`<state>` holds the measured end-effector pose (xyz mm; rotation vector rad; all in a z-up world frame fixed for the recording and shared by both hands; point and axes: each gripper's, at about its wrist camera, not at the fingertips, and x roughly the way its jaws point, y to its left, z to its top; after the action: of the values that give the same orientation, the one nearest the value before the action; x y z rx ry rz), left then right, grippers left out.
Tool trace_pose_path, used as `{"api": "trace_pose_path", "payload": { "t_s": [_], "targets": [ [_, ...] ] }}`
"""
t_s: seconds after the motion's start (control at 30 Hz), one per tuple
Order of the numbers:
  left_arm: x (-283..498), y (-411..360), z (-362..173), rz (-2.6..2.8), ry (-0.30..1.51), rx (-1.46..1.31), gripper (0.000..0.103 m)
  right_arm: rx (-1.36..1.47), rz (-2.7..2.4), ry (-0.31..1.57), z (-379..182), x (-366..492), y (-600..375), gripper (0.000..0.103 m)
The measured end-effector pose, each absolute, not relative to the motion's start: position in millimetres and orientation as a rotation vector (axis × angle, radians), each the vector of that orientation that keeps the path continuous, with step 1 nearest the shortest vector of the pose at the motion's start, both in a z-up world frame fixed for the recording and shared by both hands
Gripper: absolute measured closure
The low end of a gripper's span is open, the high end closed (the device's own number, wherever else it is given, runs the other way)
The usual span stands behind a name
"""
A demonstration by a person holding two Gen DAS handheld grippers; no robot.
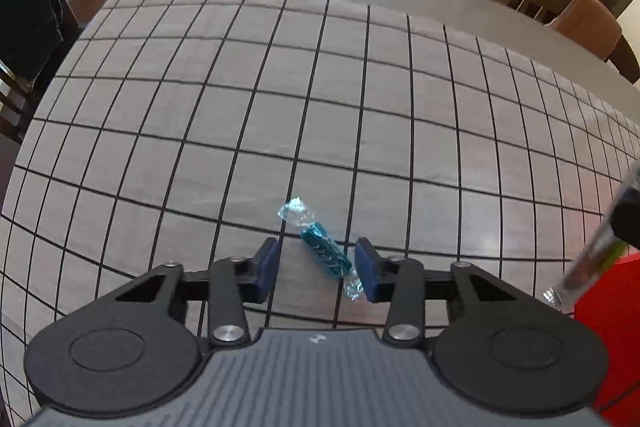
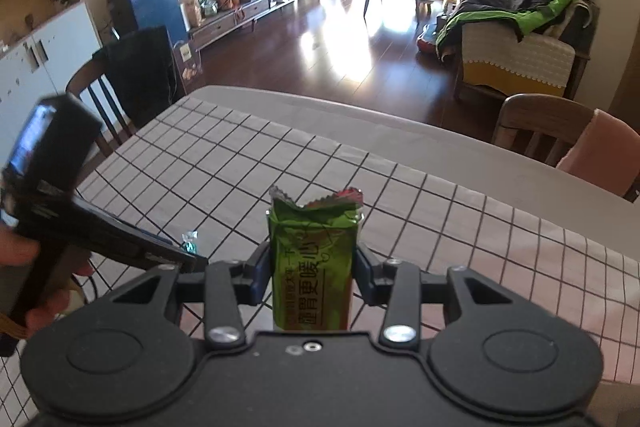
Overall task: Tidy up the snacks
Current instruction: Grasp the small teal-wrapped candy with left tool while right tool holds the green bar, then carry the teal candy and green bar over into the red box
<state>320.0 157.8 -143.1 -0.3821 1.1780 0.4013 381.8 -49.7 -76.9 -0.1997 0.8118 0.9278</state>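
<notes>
A teal candy (image 1: 326, 255) in a clear twisted wrapper lies on the checked tablecloth (image 1: 280, 87). My left gripper (image 1: 317, 267) points down over it, open, with the candy between its blue pads. The candy's near twist lies against the right pad (image 1: 366, 269), and a gap shows at the left one. My right gripper (image 2: 314, 263) is shut on a green snack packet (image 2: 312, 247), held upright above the table. That packet shows edge-on at the right (image 1: 592, 263) in the left wrist view. In the right wrist view a hand holds the left gripper (image 2: 192, 261) over the candy (image 2: 189, 242).
Something red (image 1: 612, 327) fills the lower right corner of the left wrist view; what it is cannot be told. A dark chair (image 2: 132, 75) stands at the table's far left and a chair with a pink cloth (image 2: 600, 155) at its far right.
</notes>
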Motion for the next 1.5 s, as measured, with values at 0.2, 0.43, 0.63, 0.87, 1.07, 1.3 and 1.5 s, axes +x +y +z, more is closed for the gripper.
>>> {"api": "trace_pose_path", "payload": {
  "t_s": [0.2,0.43,0.63,0.87,1.07,1.3,1.5],
  "targets": [
    [323.1,160.1,-142.2,0.417,1.171,-0.383,0.085,-0.137,0.910,0.803,-71.6,369.9,-71.7,0.061],
    [309.6,171.4,-143.4,0.378,1.126,-0.401,0.091,-0.087,0.888,0.807,-65.7,353.3,-87.7,0.061],
    [283.2,186.4,-126.6,0.372,1.050,-0.460,0.091,-0.040,0.858,0.828,-61.2,341.7,-100.7,0.061],
    [249.1,181.6,-86.4,0.341,0.986,-0.434,0.091,-0.017,0.847,0.824,-49.0,319.8,-116.1,0.061],
    [224.4,154.1,-55.5,0.278,0.954,-0.394,0.091,-0.014,0.811,0.819,-36.9,304.0,-132.8,0.061],
    [208.8,106.3,-24.4,0.169,0.926,-0.346,0.091,-0.003,0.746,0.821,-29.7,295.1,-165.1,0.061],
    [211.2,53.5,-7.3,0.069,0.912,-0.303,0.091,0.144,0.736,0.859,-25.3,294.6,-211.8,0.061]
  ]
}}
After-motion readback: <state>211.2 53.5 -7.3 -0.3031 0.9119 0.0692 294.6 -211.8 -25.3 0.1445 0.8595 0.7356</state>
